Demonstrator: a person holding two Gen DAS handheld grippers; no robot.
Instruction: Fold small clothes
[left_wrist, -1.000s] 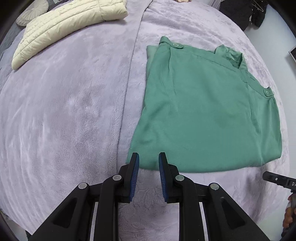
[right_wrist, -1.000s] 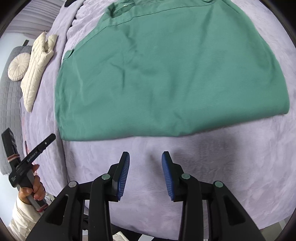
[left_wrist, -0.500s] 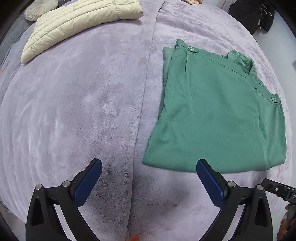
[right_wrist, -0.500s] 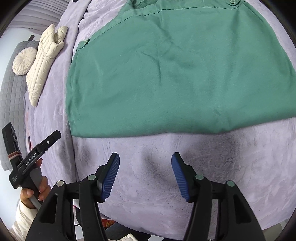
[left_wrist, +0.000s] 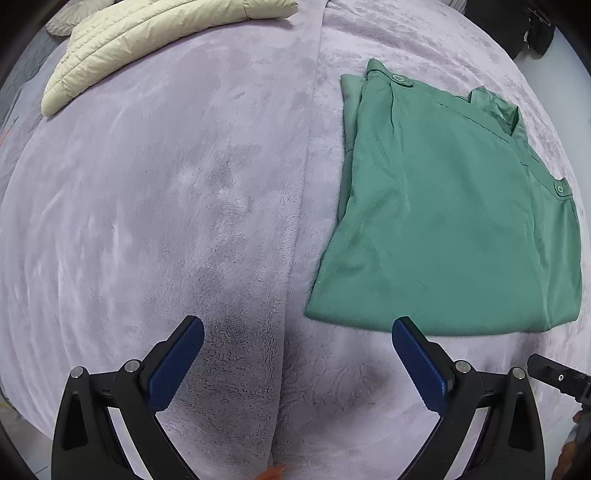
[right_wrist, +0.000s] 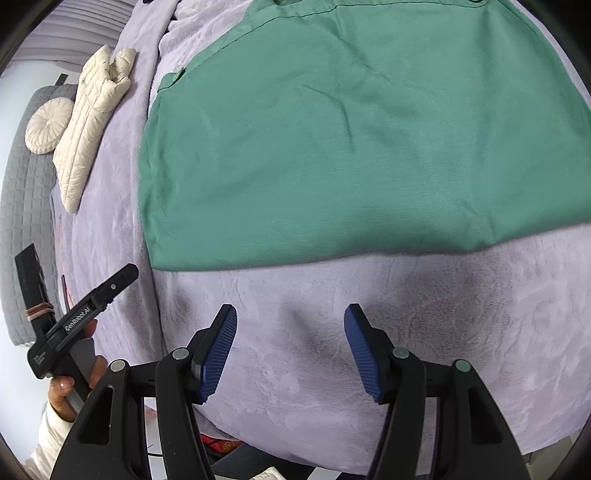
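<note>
A soft lilac plush blanket (left_wrist: 155, 206) covers the whole bed, its pile brushed into lighter and darker swirls, and a long straight fold or seam in it runs from the far edge down toward the camera in the left wrist view. On the right part of this blanket lies the green shirt (left_wrist: 447, 218), folded into a flat, roughly rectangular packet with its collar and two buttoned tabs at the far end and its straight near edge just beyond the gripper tips. The left gripper (left_wrist: 297, 352) hangs above bare blanket beside the shirt's near left corner, its blue-padded jaws spread very wide after just opening, with nothing between them. The right gripper (right_wrist: 290, 345) hovers over the blanket just short of the shirt's near edge (right_wrist: 332, 254), its jaws also recently opened and standing moderately apart, empty. At the far left of the bed rests a cream quilted jacket (left_wrist: 147, 40), well apart from the shirt, with a round pleated cream cushion (right_wrist: 48, 125) next to it on a grey quilted cover (right_wrist: 22, 206). A hand (right_wrist: 74, 384) in a pale sleeve grips the handle of the left gripper at the bed's edge. Dark items hang at the far right against a pale wall (left_wrist: 576, 88).
</note>
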